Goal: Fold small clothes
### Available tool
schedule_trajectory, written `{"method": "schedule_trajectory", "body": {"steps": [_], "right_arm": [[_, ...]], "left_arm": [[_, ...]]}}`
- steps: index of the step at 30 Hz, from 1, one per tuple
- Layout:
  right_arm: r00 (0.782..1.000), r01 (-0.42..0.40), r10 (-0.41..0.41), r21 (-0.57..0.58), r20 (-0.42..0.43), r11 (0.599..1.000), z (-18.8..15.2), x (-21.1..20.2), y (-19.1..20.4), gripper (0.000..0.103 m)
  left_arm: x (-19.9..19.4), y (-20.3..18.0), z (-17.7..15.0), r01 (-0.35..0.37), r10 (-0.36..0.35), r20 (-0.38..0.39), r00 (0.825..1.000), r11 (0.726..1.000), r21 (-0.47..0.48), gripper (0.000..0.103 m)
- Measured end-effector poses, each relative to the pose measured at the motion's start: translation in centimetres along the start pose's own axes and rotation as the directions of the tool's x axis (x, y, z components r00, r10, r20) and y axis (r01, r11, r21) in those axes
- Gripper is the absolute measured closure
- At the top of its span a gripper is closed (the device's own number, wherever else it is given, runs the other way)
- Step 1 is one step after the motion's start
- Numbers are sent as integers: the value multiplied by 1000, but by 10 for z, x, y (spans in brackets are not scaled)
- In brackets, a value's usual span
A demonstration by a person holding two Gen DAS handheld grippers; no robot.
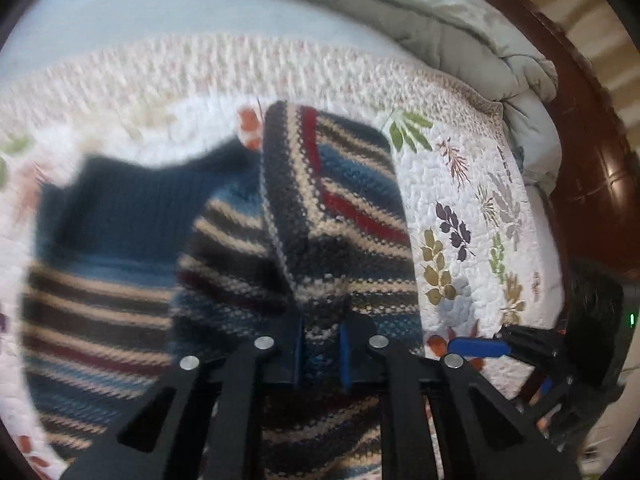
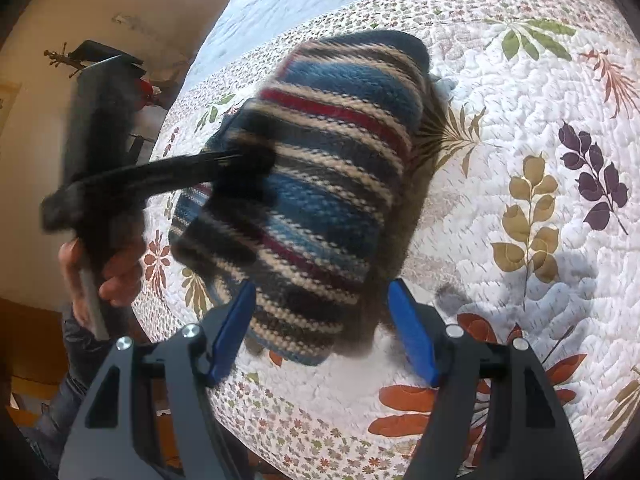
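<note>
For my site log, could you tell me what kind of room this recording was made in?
Most likely a bedroom: the striped knit garment lies on a bed covered by a leaf-print quilt, with a bundled grey duvet and a dark wooden bed end behind it.

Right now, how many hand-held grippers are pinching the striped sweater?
1. The left hand-held gripper is shut on a fold of the striped sweater, lifting it over the quilt. The right hand-held gripper is open, its fingers either side of the sweater's near edge.
</note>
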State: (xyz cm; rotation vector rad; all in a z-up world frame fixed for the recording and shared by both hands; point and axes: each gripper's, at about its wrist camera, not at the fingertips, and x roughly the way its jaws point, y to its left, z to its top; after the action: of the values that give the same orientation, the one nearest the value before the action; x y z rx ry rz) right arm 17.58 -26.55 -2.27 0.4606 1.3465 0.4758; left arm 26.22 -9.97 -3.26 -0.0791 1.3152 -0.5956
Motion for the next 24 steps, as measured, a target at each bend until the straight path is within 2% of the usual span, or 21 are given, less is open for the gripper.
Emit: {"method": "schedule_trajectory", "body": {"steps": [3,5,7,8,11,15,18,19,23,24], "right_arm": [[1000,6,-5,-20,12,1000,0,-1,6,34],[1000,5,-4,-47,23,999,0,-3,14,34],[1000,-4,6,-67,27,998,1,-2,22,34],[1000,-11,13,-79,26,997,2,0,28,34],[999,-34,36,-118,14,992,5,10,45,34],[999,-37,33,-161,-22,986,7,30,64,34],[997,12,-24,-169,-69,986,6,51,70,34],[996,27,-41,-167,-79,986,6,56,71,34],[994,39,-54,-153,-94,987,8,68,65,34],[995,34,-48,-150,-91,988,9,68,65,33]], "left_arm": [[-29,10,-4,-21,22,48,999,1000,-18,89],[-45,25,-9,-63,65,73,995,998,-21,89],[-48,42,-13,-94,96,64,993,995,-34,89],[-41,53,-15,-110,112,36,993,992,-54,89],[-9,76,-22,-99,95,-43,995,990,-99,87],[-1,75,-29,-81,79,-30,996,993,-85,83],[-11,69,-32,-114,112,-27,993,992,-60,60],[-18,69,-33,-129,128,-17,992,990,-52,50],[-33,76,-39,-180,181,11,983,982,-50,34],[-33,78,-41,-182,183,3,983,982,-54,34]]}}
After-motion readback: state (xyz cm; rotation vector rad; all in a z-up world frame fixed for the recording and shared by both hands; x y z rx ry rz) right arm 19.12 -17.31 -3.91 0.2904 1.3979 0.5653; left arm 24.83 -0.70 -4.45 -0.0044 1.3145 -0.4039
